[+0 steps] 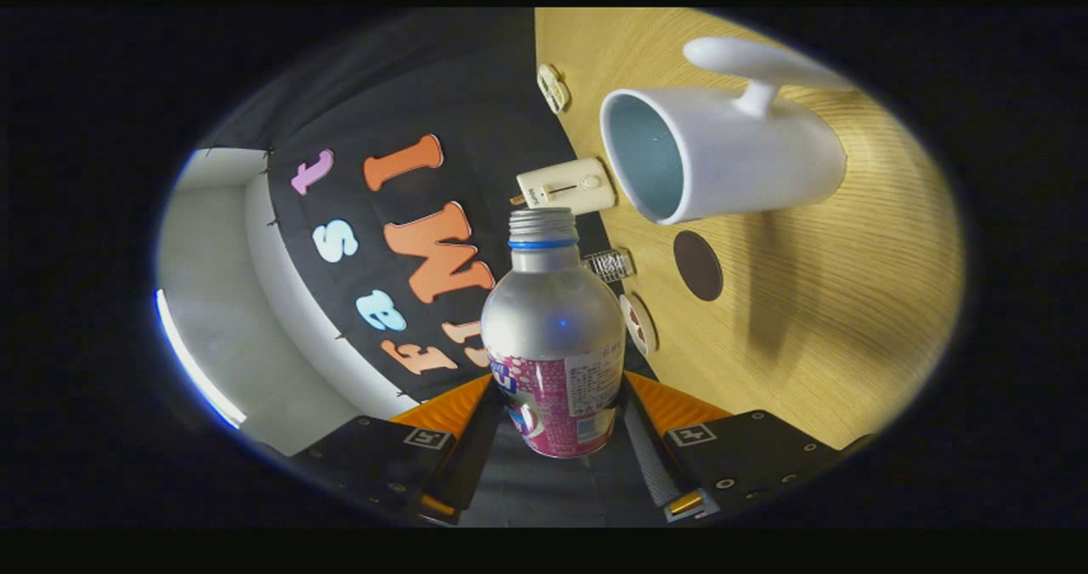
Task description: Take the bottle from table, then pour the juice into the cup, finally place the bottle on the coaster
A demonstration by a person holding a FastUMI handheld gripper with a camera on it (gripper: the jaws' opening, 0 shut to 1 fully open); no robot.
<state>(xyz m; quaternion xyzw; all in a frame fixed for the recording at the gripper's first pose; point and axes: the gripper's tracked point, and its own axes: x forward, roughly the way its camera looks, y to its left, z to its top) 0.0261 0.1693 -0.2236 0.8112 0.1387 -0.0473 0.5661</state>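
You are holding the bottle (554,336) between the two fingers (476,425), both pressing on its sides, its open neck pointing ahead toward the cup (722,161). The cup is sitting on the table (850,319) just beyond the neck — the coaster (698,265) is lying beside it, apart from both.

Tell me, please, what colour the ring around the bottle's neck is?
Blue, in the gripper view: the ring sits below the bottle mouth, the gripper shut on the bottle.

Recording booth: black cloth wall (476,132), wooden table (816,302).
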